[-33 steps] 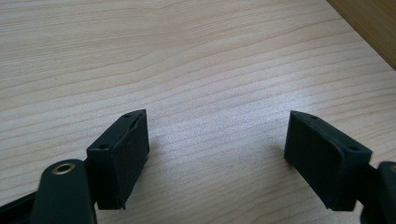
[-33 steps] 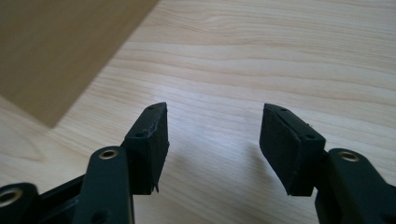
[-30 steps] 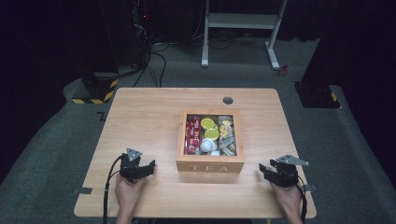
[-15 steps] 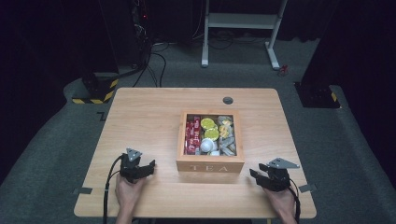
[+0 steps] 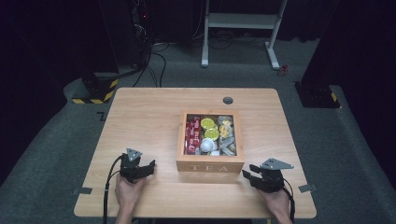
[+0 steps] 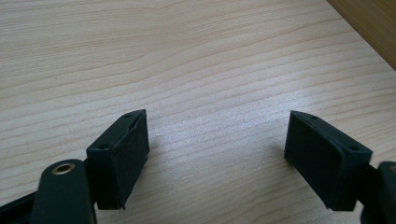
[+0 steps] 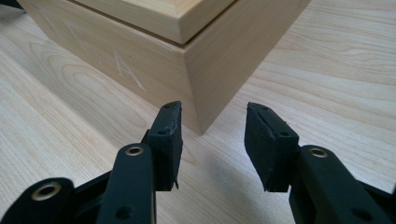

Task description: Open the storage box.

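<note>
Both your grippers hold nothing: left gripper spread wide over bare table; right gripper, jaws just narrowed, faces the tea box corner ahead.

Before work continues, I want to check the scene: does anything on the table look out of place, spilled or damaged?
Nothing stands out. The wooden tea box sits square on the table, its contents inside the compartments. Nothing is spilled. The right hand-held gripper points at the box's near corner with nothing between its jaws.
</note>
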Demonstrator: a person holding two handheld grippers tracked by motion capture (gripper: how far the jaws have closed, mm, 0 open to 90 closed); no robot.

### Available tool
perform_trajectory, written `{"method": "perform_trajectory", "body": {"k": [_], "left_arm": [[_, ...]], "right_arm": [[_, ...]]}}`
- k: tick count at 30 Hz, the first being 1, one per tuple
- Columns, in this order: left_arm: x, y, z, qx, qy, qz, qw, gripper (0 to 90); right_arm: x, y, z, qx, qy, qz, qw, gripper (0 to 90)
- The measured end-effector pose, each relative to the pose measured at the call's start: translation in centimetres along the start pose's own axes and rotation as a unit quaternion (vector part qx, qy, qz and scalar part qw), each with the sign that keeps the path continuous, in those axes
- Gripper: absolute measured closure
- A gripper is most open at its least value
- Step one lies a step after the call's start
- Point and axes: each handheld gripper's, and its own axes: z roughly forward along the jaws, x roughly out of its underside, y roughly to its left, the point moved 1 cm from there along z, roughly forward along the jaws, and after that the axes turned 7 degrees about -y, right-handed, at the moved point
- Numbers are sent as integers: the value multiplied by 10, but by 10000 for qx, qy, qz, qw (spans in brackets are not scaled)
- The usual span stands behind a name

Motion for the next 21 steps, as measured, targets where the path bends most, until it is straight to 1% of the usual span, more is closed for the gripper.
{"method": "perform_trajectory", "body": {"k": [2, 3, 4, 5, 6, 7, 9, 10, 11, 13, 14, 15, 16, 18, 21], "left_arm": [[0, -3, -1, 48, -9, 28, 10000, 228], [1, -6, -1, 108, -38, 70, 9999, 238], [1, -12, -3, 211, -23, 106, 9997, 254], [0, -16, -4, 338, 3, 194, 9992, 267], [0, -19, -5, 397, -2, 203, 9990, 271], [-1, -26, -8, 515, -60, 318, 9981, 272], [-4, -36, -13, 786, -165, 368, 9961, 282], [-6, -40, -16, 946, -196, 393, 9945, 283], [-8, -44, -18, 1048, -243, 411, 9933, 284], [-11, -54, -24, 1269, -307, 529, 9900, 290], [-13, -60, -27, 1399, -350, 578, 9879, 296], [-15, -64, -29, 1473, -394, 605, 9865, 309], [-16, -67, -30, 1515, -412, 617, 9857, 319], [-21, -74, -33, 1629, -527, 659, 9830, 345], [-27, -80, -35, 1692, -646, 636, 9814, 392]], "right_arm": [[-1, 1, 0, -24, 3, 19, 10000, 575], [-2, 2, 1, -31, -12, 7, 10000, 577], [-2, 2, 1, -36, -21, 21, 10000, 580], [-3, 3, 1, -45, -32, 22, 10000, 583], [-4, 3, 2, -58, -28, 5, 10000, 585], [-4, 3, 2, -61, -21, 13, 10000, 585], [-5, 4, 3, -85, -28, -36, 10000, 587], [-5, 5, 4, -94, -22, -39, 9999, 588], [-5, 5, 4, -96, -14, -36, 9999, 588], [-5, 5, 5, -102, -23, -39, 9999, 588], [-5, 5, 5, -103, -17, -39, 9999, 588], [-5, 5, 6, -105, -9, -32, 9999, 588], [-5, 5, 7, -109, 0, -33, 9999, 588], [-4, 6, 8, -113, 17, -19, 9999, 588], [-4, 7, 9, -113, 25, -21, 9999, 588]]}}
